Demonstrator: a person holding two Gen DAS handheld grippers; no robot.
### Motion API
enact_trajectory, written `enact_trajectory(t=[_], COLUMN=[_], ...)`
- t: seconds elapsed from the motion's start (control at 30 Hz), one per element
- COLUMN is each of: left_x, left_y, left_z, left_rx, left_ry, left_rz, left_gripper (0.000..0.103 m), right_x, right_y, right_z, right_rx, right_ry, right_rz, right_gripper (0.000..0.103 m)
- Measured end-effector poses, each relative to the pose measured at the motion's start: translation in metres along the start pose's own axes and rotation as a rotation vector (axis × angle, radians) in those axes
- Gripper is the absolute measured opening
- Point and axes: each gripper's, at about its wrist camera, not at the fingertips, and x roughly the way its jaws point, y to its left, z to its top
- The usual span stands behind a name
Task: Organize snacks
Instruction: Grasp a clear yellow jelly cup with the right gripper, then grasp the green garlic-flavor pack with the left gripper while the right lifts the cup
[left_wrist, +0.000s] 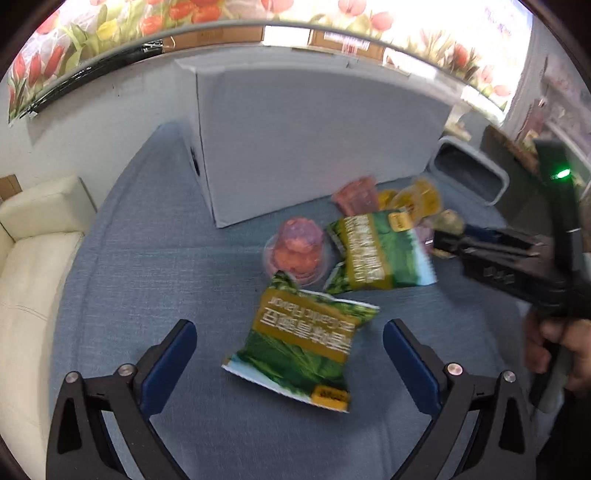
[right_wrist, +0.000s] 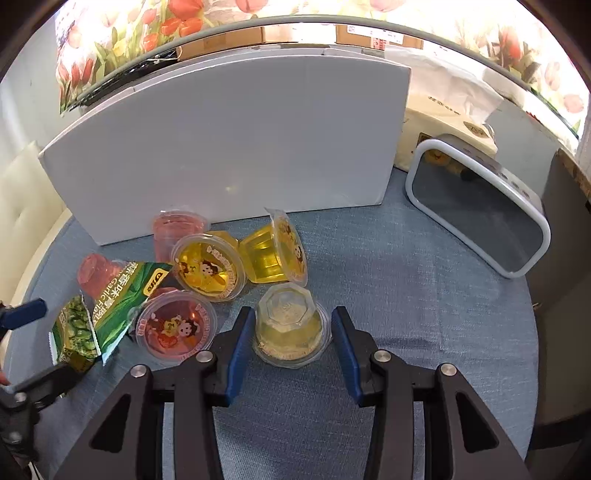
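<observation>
Tongs: left (left_wrist: 290, 341) spread over green packet (left_wrist: 306, 341), right (right_wrist: 290, 334) straddling upturned jelly cup (right_wrist: 291, 328)

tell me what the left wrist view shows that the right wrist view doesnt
Only the left wrist view shows the near green snack bag lying whole between the open left gripper, and the cream sofa.

Only the right wrist view shows the right gripper open around an upside-down pale jelly cup, two yellow jelly cups with their labels clear, and the white tissue pack.

Both show the white box, the blue tablecloth, the grey-rimmed mirror and the far green bag.
</observation>
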Motion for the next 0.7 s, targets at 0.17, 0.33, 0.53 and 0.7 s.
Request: enact_trajectory(t=[0.17, 0.33, 0.53, 0.7], left_x=[0.010, 0.010, 0.004, -0.004], left_y=[-0.008, -0.010, -0.002, -0.002], left_z=[0.002, 0.003, -0.001, -0.002], left_rx=[0.081, 0.081, 0.045, 0.043], left_ry=[0.007, -0.006, 0.003, -0.008], left_rz=[0.059, 0.053, 0.033, 0.025], left_gripper=[0.062, 0.060, 0.054, 0.053], right_x=[-0.002, -0.004, -0.001, -0.004], right_y=[-0.001, -0.004, -0.001, -0.001], right_z=[-0.003, -0.008, -0.008, -0.008], right_rx=[-0.003, 0.004, 0.002, 0.012], right_ry=[-0.009, -0.015, -0.015, -0.004], right_rz=[-0.003, -0.004, -0.012, 0.007], right_gripper=[0.047, 0.047, 0.047, 0.046])
